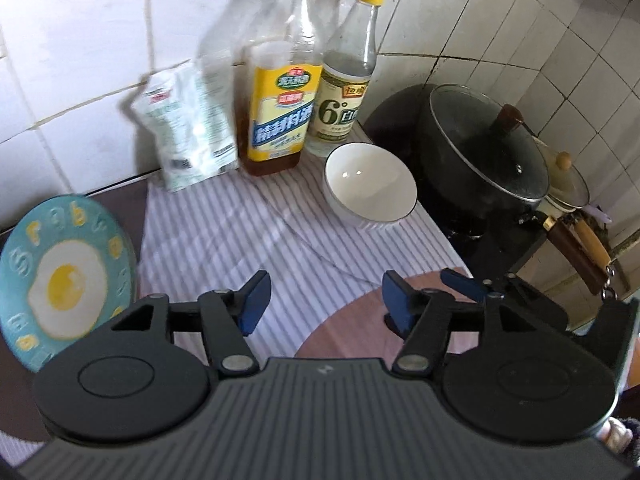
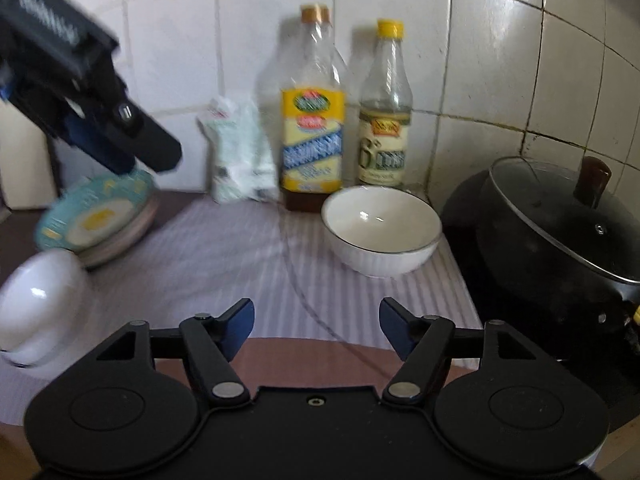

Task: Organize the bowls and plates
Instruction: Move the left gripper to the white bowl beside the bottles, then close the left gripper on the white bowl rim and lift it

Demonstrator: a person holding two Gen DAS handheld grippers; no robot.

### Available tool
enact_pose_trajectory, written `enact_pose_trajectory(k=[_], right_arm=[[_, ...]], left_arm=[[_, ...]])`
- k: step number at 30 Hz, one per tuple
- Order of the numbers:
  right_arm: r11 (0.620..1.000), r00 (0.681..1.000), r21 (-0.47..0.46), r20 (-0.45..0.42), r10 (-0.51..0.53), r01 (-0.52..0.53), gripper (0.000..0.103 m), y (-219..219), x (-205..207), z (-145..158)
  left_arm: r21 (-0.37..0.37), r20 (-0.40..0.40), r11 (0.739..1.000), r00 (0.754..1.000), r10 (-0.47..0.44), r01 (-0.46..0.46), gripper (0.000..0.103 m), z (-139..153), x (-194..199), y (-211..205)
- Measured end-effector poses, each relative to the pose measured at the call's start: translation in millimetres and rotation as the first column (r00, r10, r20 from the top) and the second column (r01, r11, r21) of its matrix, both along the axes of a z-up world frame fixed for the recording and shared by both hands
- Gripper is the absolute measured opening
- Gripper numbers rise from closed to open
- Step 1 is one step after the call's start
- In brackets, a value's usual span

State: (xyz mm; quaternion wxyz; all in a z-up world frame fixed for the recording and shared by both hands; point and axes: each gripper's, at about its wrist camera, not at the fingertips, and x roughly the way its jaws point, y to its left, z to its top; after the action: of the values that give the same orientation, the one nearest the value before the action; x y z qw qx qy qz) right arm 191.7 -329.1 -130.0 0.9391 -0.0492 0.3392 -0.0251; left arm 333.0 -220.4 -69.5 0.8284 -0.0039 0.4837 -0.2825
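Observation:
A white bowl [image 1: 370, 184] [image 2: 382, 232] stands upright on the striped cloth in front of the bottles. A teal plate with a fried-egg picture [image 1: 64, 276] [image 2: 96, 216] tops a stack of pinkish plates at the left. Another white bowl [image 2: 40, 300] lies blurred at the near left. A pinkish-brown plate [image 1: 352, 332] [image 2: 320, 356] lies just under both grippers. My left gripper [image 1: 324, 300] is open with nothing between its fingers; in the right wrist view it hangs over the teal plate [image 2: 132, 156]. My right gripper [image 2: 316, 324] is open and empty too; one of its blue pads [image 1: 460, 283] shows beside the left gripper.
Two bottles [image 2: 314, 120] [image 2: 386, 120] and a white bag [image 2: 240, 152] stand against the tiled wall. A black pot with a glass lid [image 2: 560, 240] sits on the stove at the right, with a small lidded pan [image 1: 568, 188] behind it. The striped cloth [image 1: 224, 240] covers the counter.

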Motion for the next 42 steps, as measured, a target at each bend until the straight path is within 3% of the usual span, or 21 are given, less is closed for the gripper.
enact_pose_trajectory(k=[5,11,20,22,24,30,32,34,36,39,42], right_arm=[[1.000,1.000,0.015,-0.018,-0.018,0.019,0.074,-20.4,27.3,-19.9],[0.996,0.999,0.087,-0.048,-0.018,0.022,0.076,-37.1,55.0,-31.5],[0.994,0.996,0.093,-0.068,-0.059,0.065,0.078,-49.0,83.0,-51.2],[0.993,0.995,0.094,-0.075,-0.070,0.077,0.080,-51.2,87.9,-55.8],[0.991,0.995,0.100,-0.065,-0.080,0.086,0.091,-52.7,91.4,-59.0],[0.988,0.995,0.127,-0.047,-0.088,0.093,0.092,-56.1,99.8,-63.7],[0.984,0.993,0.136,-0.041,-0.109,0.113,0.092,-58.5,102.8,-64.9],[0.981,0.992,0.149,-0.040,-0.120,0.125,0.093,-61.4,107.6,-64.9],[0.980,0.992,0.159,-0.044,-0.117,0.123,0.093,-63.7,112.6,-63.7],[0.981,0.992,0.147,-0.039,-0.122,0.127,0.097,-65.2,119.3,-63.2],[0.984,0.991,0.118,-0.034,-0.128,0.131,0.098,-63.1,123.3,-63.6]], left_arm=[[-0.011,-0.031,1.000,0.999,-0.023,0.023,0.076,-11.4,32.7,-18.8],[0.018,-0.031,0.999,0.999,-0.044,0.045,0.079,-31.9,62.4,-50.7],[0.068,-0.149,0.998,0.989,0.016,-0.006,0.080,-92.7,108.6,-91.3],[0.067,-0.146,0.998,0.989,0.027,-0.017,0.080,-101.1,115.3,-95.0],[0.082,-0.132,0.996,0.991,0.031,-0.020,0.080,-106.7,118.9,-100.1],[0.099,-0.081,0.995,0.996,0.021,-0.013,0.078,-116.3,121.1,-109.0],[0.080,-0.081,0.997,0.997,0.014,-0.007,0.064,-117.9,124.1,-108.9],[0.070,-0.118,0.998,0.993,0.002,0.006,0.036,-119.7,128.8,-109.1],[0.068,-0.136,0.997,0.991,-0.011,0.021,0.022,-121.0,130.4,-109.4],[0.042,-0.156,0.999,0.988,-0.019,0.026,0.014,-123.0,131.9,-109.2],[0.028,-0.182,1.000,0.983,-0.005,0.011,0.013,-124.9,134.0,-107.2]])
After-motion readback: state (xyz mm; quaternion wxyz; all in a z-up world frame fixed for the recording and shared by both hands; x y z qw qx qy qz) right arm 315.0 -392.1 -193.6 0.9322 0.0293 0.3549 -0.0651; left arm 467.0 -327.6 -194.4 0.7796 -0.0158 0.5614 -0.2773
